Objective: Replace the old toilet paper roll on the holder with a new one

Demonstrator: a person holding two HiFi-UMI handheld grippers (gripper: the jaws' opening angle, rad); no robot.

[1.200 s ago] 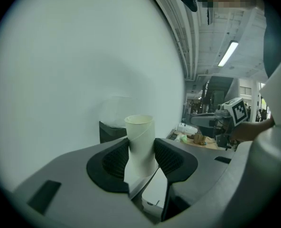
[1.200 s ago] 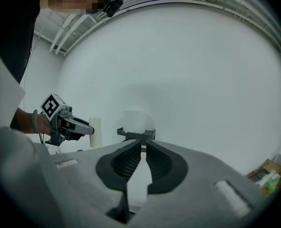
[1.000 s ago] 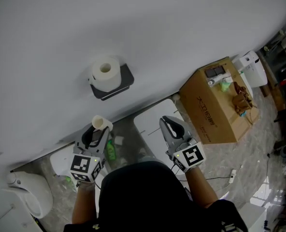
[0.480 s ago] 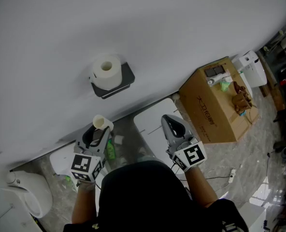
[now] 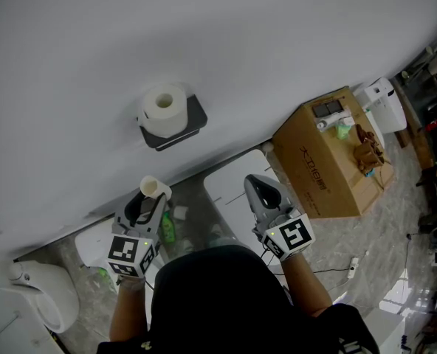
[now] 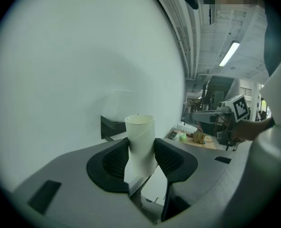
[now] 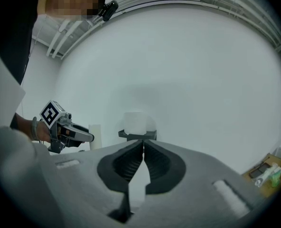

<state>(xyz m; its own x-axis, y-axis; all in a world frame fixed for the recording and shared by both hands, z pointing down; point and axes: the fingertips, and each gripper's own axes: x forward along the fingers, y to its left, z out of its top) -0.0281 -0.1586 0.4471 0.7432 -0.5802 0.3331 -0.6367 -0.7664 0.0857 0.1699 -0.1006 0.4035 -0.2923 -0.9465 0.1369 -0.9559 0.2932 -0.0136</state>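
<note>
Where the left tool (image 6: 141, 152) pinches it, the cardboard tube (image 6: 140, 128) looks smooth

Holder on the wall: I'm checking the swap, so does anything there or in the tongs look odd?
Nothing stands out. A full roll sits upright on the dark holder; the left tongs grip only a bare cardboard tube; the right tongs are shut, empty.

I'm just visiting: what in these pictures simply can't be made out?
Head view: how the white toilet paper roll sits on the dark wall holder; the roll covers its middle.
Left gripper view: the cream cardboard tube, its lower end hidden between the pads of the left gripper.
Head view: the small items on the brown cardboard box, too small to name.
</note>
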